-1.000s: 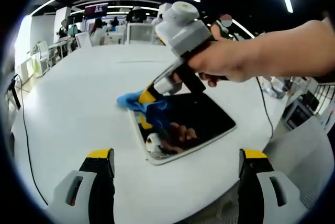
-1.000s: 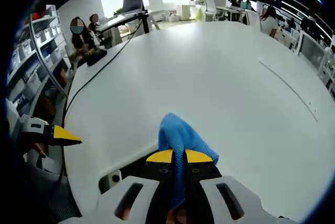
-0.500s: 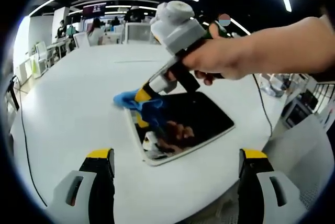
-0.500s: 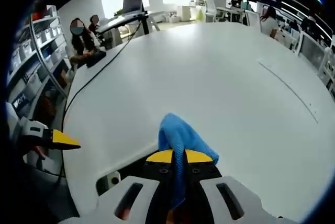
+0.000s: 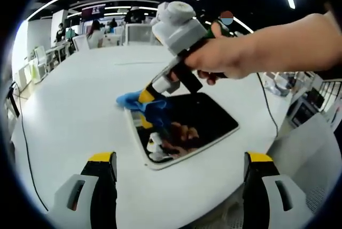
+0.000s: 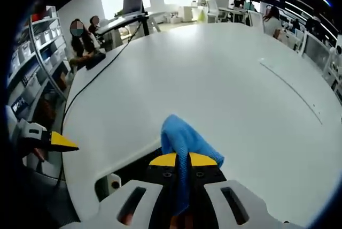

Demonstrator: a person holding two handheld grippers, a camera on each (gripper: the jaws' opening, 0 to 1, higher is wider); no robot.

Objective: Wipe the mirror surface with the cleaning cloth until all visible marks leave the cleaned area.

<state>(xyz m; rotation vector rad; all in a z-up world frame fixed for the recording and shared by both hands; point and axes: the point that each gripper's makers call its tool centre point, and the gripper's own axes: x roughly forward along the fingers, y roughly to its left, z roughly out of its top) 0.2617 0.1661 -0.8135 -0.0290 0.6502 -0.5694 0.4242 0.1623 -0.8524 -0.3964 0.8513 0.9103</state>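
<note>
Right gripper (image 5: 145, 97) clamps the blue cleaning cloth (image 5: 140, 104) onto the mirror (image 5: 200, 119) corner for wiping. Left gripper (image 5: 179, 159) hangs back with jaws wide, holding nothing, so the mirror stays in sight.

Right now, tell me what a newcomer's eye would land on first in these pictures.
The bright blue cleaning cloth, pinched in the right gripper, pressed against the far corner of the dark mirror on the white table. Next, the hand holding that gripper, reflected in the glass. The left gripper waits wide open nearby.
</note>
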